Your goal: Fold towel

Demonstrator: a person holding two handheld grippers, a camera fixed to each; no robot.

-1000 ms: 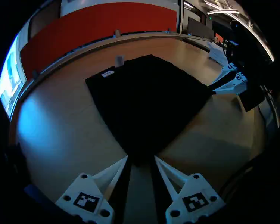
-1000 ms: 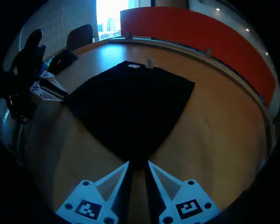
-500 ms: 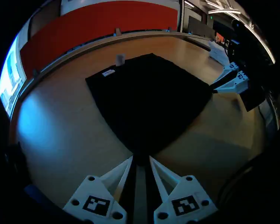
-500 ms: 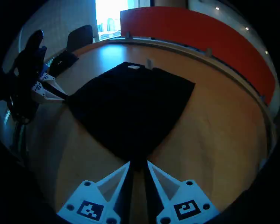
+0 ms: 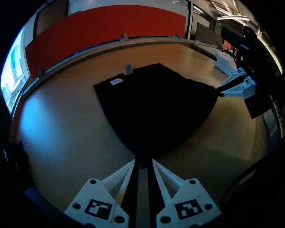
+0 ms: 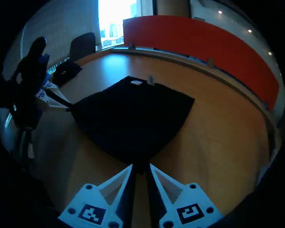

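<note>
Since a second ago: my left claw has drawn its fingers in on a towel corner, and both cameras ride a little higher over the cloth.
Towel: the black towel lies spread on the wooden worktop, with a white label at one far corner. The edge farthest from that label looks just lifted, with shadow under it.
Left claw: closed on the corner that shares a side with the label's corner. Dark cloth runs into the narrow gap between the fingers.
Right claw: my right claw grips the corner diagonally opposite the label, fingers just as narrow on the cloth.
Step in hand: by my reading, this is the first fold, carrying the held edge over to the label's edge.
How to do it well: I would raise both corners before travelling, so the cloth peels off the wood and the whole towel does not drag toward the label.
Pace: both claws should go level and together, far enough apart that the edge between them stays taut and does not sag into a crease.
Landing: my left corner belongs on the label itself, and my right on the far corner next along from the label. I would let go only when the edges line up.
Watch for: a small pale upright thing stands just beyond the label, so I would set the cloth down short of it.
Grip check: thin cloth pinched at its very tip could slip, so I would keep the squeeze firm through the arc.
</note>
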